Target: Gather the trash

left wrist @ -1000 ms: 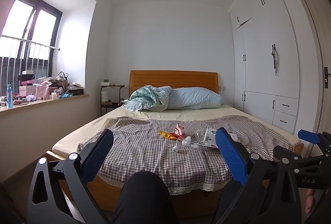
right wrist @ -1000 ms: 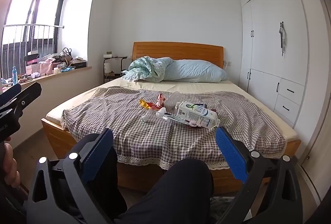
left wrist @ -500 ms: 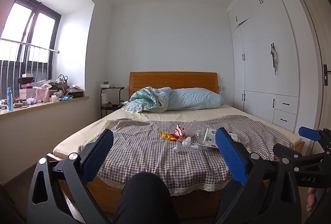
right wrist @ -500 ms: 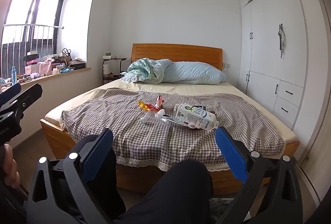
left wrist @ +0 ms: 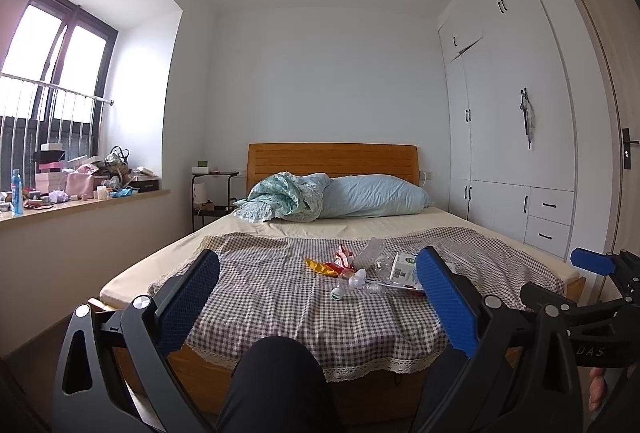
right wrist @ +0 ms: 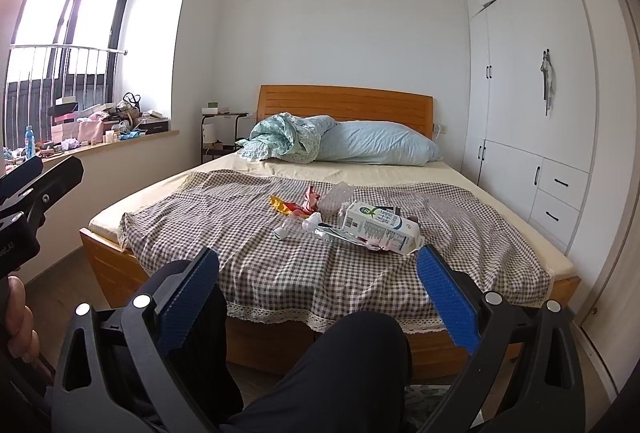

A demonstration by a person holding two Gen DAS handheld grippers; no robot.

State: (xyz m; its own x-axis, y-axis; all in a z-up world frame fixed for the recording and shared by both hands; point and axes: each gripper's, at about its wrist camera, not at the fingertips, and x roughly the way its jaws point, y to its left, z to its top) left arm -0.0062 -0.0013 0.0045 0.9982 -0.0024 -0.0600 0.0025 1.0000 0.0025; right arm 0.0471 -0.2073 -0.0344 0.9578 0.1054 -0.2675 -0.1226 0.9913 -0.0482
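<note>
Blue-padded, my left tongs (left wrist: 318,283) and right tongs (right wrist: 318,281) both gape wide, holding nothing. The trash sits mid-bed on the checked cloth (right wrist: 248,249): a white carton (right wrist: 380,227), red-yellow wrappers (right wrist: 294,205), perhaps clear bottles. Only the right view shows the carton whole; my left pad (left wrist: 446,303) half-hides it. My knee (right wrist: 352,345) blocks the foreground.

both cameras tilt up a little: the bed (left wrist: 320,297) and the trash (right wrist: 344,217) sit lower in both views, with more ceiling in the left view.
</note>
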